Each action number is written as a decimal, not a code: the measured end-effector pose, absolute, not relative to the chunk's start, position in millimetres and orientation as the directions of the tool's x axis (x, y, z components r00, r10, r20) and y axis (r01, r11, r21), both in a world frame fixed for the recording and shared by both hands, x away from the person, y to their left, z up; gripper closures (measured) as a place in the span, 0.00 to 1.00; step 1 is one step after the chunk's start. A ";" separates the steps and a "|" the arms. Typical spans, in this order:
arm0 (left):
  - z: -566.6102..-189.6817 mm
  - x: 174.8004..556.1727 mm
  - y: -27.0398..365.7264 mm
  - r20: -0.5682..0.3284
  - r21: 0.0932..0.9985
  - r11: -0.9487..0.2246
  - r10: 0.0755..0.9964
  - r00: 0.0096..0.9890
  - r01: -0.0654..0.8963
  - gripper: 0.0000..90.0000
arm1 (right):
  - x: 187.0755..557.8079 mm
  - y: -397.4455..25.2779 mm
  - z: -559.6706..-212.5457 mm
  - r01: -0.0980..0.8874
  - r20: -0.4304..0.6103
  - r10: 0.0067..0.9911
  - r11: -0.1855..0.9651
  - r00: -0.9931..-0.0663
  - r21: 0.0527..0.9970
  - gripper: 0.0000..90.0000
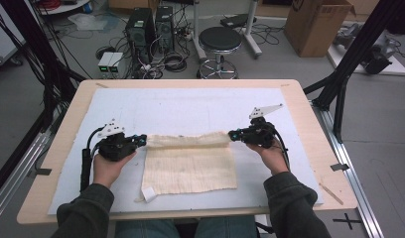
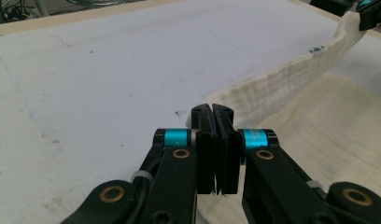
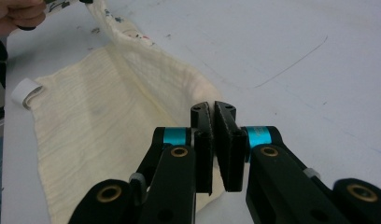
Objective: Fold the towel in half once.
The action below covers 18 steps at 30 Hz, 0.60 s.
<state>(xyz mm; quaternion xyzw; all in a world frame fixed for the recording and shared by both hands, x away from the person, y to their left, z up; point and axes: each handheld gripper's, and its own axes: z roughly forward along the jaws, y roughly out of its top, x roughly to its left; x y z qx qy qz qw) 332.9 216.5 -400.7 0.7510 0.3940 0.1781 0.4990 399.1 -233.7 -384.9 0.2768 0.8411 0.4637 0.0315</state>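
A cream woven cloth (image 1: 189, 166) lies on the white mat, its far edge raised into a ridge between the two grippers. My left gripper (image 1: 142, 140) is shut on the cloth's far left corner; in the left gripper view the left gripper (image 2: 212, 112) has its jaws pressed together with the cloth (image 2: 291, 79) running away to the right. My right gripper (image 1: 234, 134) is shut on the far right corner; in the right gripper view the right gripper (image 3: 212, 112) pinches the cloth (image 3: 109, 116) edge. A white tag (image 1: 149, 194) sticks out at the cloth's near left corner.
The white mat (image 1: 190, 106) covers most of the wooden table (image 1: 317, 144). Beyond the table stand a black stool (image 1: 220, 42), computer towers (image 1: 140, 29) with tangled cables, and a cardboard box (image 1: 317, 25). A black frame leg (image 1: 347, 64) rises at the right.
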 end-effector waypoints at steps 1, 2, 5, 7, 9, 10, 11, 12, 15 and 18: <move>-401.5 331.1 216.9 -0.128 0.889 -0.193 0.766 0.630 0.415 0.97 | 398.1 -233.9 -385.4 0.435 0.203 0.493 0.418 -0.846 0.798 0.96; -402.4 329.2 216.9 -0.127 0.889 -0.195 0.764 0.633 0.414 0.97 | 396.8 -234.0 -385.8 0.433 0.203 0.489 0.422 -0.849 0.796 0.96; -404.1 322.8 216.8 -0.119 0.885 -0.214 0.755 0.645 0.414 0.97 | 392.7 -234.7 -387.3 0.432 0.202 0.484 0.429 -0.851 0.793 0.96; -404.3 319.2 217.6 -0.116 0.886 -0.219 0.751 0.650 0.410 0.97 | 389.3 -235.2 -388.3 0.435 0.205 0.481 0.436 -0.852 0.788 0.96; -403.9 316.5 217.8 -0.106 0.884 -0.230 0.751 0.652 0.408 0.97 | 386.1 -235.8 -389.2 0.433 0.207 0.475 0.435 -0.855 0.789 0.96; -403.4 315.0 218.0 -0.101 0.883 -0.236 0.749 0.654 0.407 0.97 | 384.7 -235.4 -389.2 0.427 0.198 0.474 0.443 -0.858 0.788 0.96; -402.6 313.4 218.4 -0.097 0.882 -0.243 0.745 0.659 0.404 0.97 | 382.6 -235.2 -389.1 0.421 0.195 0.470 0.445 -0.861 0.790 0.96; -402.2 311.5 218.0 -0.095 0.884 -0.241 0.744 0.661 0.399 0.97 | 380.3 -234.7 -389.0 0.421 0.196 0.468 0.445 -0.862 0.790 0.96; -402.6 304.1 218.7 -0.098 0.887 -0.242 0.734 0.672 0.393 0.97 | 374.7 -234.5 -390.6 0.416 0.192 0.462 0.451 -0.866 0.790 0.96; -406.7 298.3 220.0 -0.096 0.883 -0.251 0.729 0.678 0.396 0.97 | 369.5 -235.9 -392.9 0.411 0.192 0.455 0.449 -0.869 0.794 0.96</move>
